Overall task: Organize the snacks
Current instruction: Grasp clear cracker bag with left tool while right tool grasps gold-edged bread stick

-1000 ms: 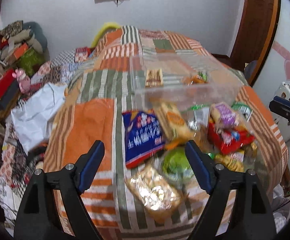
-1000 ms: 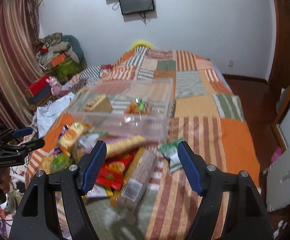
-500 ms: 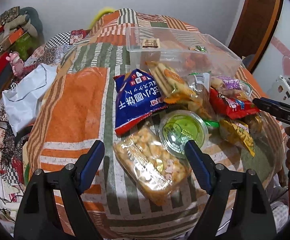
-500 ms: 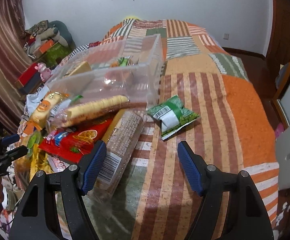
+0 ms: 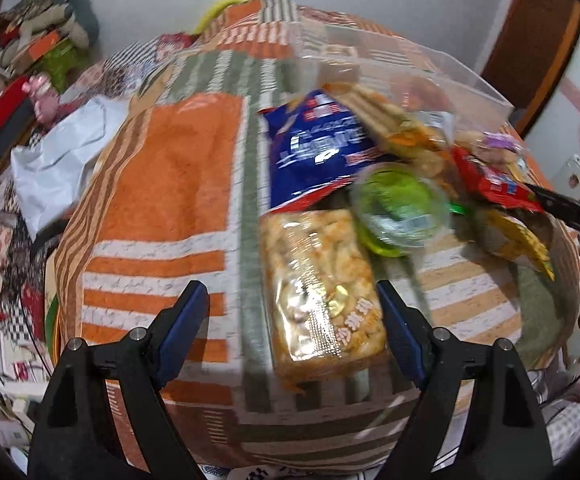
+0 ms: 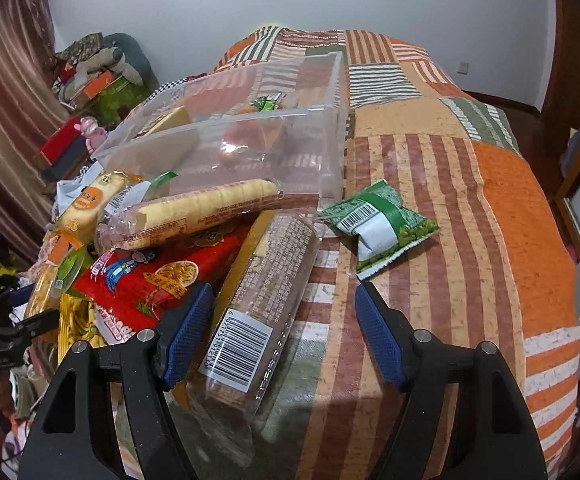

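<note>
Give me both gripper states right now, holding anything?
Left gripper: open, holding nothing; the pack of golden puffed snacks lies between its fingers, ungripped.
Right gripper: open, holding nothing; the clear barcoded biscuit pack sits between its fingers.

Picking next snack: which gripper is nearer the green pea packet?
Right. The right gripper sits just below the green pea packet; the left gripper is across the snack pile.

Clear plastic bin (image 6: 249, 128), upper centre, open, a few packets inside; long biscuit sleeve (image 6: 257, 296), barcode up, lower centre; green packet (image 6: 378, 224) flat, right of centre; red pack (image 6: 157, 280) lower left; golden cracker bag (image 5: 322, 292) centre; green-lidded cup (image 5: 398, 208) beside it.
</note>
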A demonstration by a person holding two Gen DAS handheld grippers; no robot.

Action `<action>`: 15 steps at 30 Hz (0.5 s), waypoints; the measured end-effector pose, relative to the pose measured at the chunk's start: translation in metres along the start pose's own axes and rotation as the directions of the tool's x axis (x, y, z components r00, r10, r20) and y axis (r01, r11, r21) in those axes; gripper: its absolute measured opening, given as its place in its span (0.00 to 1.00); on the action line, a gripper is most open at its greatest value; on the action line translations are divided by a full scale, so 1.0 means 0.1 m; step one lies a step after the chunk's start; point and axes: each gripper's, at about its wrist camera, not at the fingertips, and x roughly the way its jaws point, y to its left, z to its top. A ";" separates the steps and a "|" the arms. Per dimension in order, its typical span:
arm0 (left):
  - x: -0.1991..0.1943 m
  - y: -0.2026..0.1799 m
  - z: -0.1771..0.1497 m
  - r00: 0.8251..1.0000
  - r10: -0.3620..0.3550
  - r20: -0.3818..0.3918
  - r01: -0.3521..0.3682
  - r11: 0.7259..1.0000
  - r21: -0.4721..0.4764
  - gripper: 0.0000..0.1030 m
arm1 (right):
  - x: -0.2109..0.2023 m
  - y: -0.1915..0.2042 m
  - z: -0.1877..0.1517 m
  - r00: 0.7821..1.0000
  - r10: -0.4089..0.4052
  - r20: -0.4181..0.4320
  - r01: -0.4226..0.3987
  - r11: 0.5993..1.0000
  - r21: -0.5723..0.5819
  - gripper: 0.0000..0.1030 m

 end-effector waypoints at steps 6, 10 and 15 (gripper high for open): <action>0.03 0.06 0.00 1.000 0.005 0.014 -0.005 1.000 -0.022 0.81 | -0.09 -0.11 -0.07 1.000 -0.011 -0.014 0.011 1.000 0.002 0.68; 0.07 0.02 0.02 1.000 0.007 0.023 -0.007 1.000 -0.014 0.67 | -0.05 -0.13 -0.08 0.999 -0.014 -0.031 0.014 1.000 0.006 0.64; 0.07 -0.04 0.06 0.998 0.027 0.051 -0.028 1.000 0.008 0.53 | 0.02 -0.04 -0.05 0.999 -0.029 -0.025 0.029 0.999 -0.017 0.44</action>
